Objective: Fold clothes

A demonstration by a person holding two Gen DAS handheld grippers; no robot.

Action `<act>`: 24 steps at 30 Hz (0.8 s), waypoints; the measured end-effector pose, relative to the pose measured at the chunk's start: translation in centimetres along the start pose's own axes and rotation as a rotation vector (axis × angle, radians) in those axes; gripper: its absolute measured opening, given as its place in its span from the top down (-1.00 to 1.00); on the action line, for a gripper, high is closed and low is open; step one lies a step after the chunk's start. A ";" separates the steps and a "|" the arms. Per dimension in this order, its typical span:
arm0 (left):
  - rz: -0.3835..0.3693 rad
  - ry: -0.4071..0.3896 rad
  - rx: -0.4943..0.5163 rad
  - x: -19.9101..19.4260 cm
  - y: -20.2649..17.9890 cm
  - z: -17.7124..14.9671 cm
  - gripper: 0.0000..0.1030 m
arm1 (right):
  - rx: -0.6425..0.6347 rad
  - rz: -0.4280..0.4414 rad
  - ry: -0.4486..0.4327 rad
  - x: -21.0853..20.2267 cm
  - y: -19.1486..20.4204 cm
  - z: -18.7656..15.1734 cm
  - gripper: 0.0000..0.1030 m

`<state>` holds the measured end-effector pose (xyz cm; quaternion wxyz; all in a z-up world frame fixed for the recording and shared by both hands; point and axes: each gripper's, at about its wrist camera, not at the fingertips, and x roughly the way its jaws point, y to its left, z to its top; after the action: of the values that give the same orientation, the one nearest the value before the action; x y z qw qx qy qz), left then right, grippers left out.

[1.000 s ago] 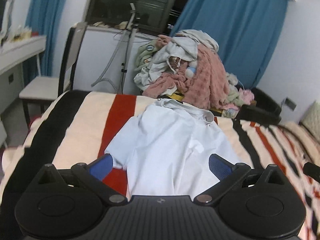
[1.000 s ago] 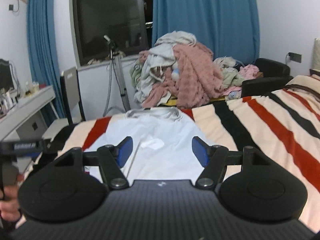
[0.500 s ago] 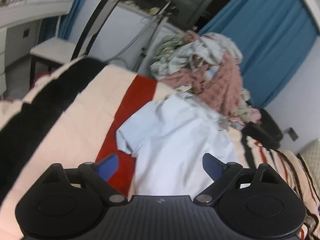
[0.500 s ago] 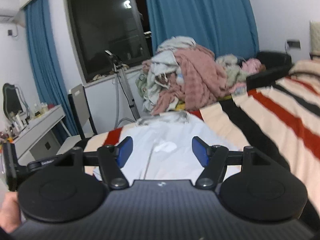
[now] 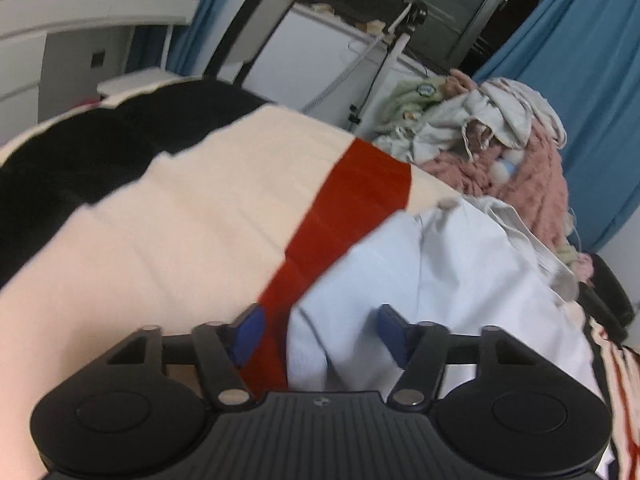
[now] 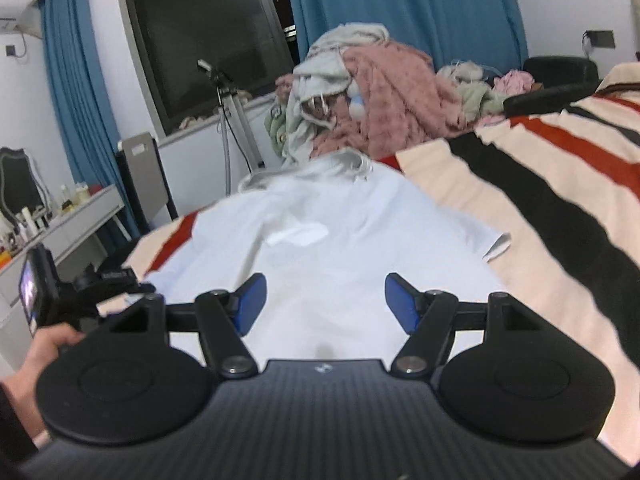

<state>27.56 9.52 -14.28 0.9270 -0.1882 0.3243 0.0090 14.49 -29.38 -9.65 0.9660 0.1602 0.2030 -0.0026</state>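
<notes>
A pale blue short-sleeved shirt lies spread flat on the striped bed cover, its collar toward the far end. My left gripper is open, low over the shirt's left sleeve edge, with the sleeve hem between its blue pads. In the right wrist view the same shirt fills the middle. My right gripper hangs open above the shirt's lower body, holding nothing. The shirt's right sleeve sticks out over the cover.
A heap of unfolded clothes, pink and grey, rises behind the collar. A chair and a white desk stand left of the bed. A hand holds the left gripper's handle. Blue curtains hang behind.
My left gripper has swung left and dropped toward the shirt's left sleeve, now much closer. My right gripper has tilted down a little over the shirt. Both stay open.
</notes>
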 end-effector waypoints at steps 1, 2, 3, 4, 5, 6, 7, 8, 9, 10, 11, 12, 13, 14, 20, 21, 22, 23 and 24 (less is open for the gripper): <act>0.011 -0.010 0.021 0.5 -0.3 0.1 0.36 | 0.000 0.005 0.006 0.5 -0.2 -0.1 -0.33; 0.023 -0.020 0.042 0.9 -0.7 0.1 0.81 | 0.003 0.005 0.002 0.7 -0.4 -0.1 -0.33; 0.034 -0.030 0.063 1.4 -1.0 0.2 0.91 | 0.005 0.005 -0.002 0.9 -0.6 0.0 -0.33; 0.073 -0.051 0.128 1.2 -2.2 0.3 0.91 | 0.010 -0.002 -0.007 0.8 -0.8 0.2 -0.33; 0.113 -0.071 0.195 1.0 -3.5 0.3 0.92 | 0.016 -0.010 -0.012 0.7 -1.0 0.4 -0.33; 0.136 -0.103 0.294 0.7 -5.2 0.2 0.92 | 0.021 -0.019 -0.018 0.6 -1.2 0.6 -0.33; 0.149 -0.140 0.397 0.2 -7.2 -0.2 0.92 | 0.026 -0.027 -0.023 0.5 -1.4 0.8 -0.33; 0.153 -0.184 0.512 -0.4 -9.5 -0.8 0.93 | 0.047 -0.032 -0.027 0.2 -1.8 1.0 -0.33; 0.133 -0.229 0.638 -1.0 -12.0 -1.8 0.93 | 0.071 -0.036 -0.036 -0.2 -2.4 1.3 -0.33; 0.096 -0.244 0.731 -1.5 -14.1 -2.9 0.93 | 0.094 -0.044 -0.045 -0.5 -2.9 1.5 -0.33; 0.059 -0.257 0.823 -1.9 -16.1 -4.1 0.93 | 0.108 -0.055 -0.048 -0.8 -3.4 1.6 -0.33; 0.016 -0.244 0.907 -1.9 -18.2 -5.6 0.93 | 0.121 -0.067 -0.050 -1.0 -4.0 1.7 -0.34; -0.015 -0.222 0.961 -1.6 -19.6 -7.0 0.93 | 0.135 -0.078 -0.052 -1.2 -4.5 1.9 -0.34; -0.045 -0.199 1.014 -1.3 -21.1 -8.5 0.93 | 0.146 -0.084 -0.050 -1.3 -4.8 1.9 -0.34; -0.075 -0.085 1.035 1.7 -24.2 -12.7 0.92 | 0.145 -0.085 -0.033 -1.2 -5.2 1.5 -0.34; -0.102 -0.072 0.987 1.5 -23.6 -12.1 0.91 | 0.142 -0.079 -0.029 -1.1 -5.2 1.5 -0.34; -0.129 -0.059 0.938 1.3 -23.0 -11.5 0.81 | 0.138 -0.075 -0.025 -1.1 -5.1 1.4 -0.34; -0.167 -0.035 0.877 0.8 -22.3 -10.8 0.63 | 0.135 -0.073 -0.021 -1.0 -5.0 1.3 -0.34; -0.206 -0.017 0.811 -0.1 -21.1 -9.9 0.52 | 0.137 -0.070 -0.018 -1.0 -5.0 1.2 -0.34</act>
<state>24.53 -13.55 -14.10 0.9247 0.1606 0.2735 -0.2107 13.70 -34.57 -9.72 0.9538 0.2189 0.1991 -0.0515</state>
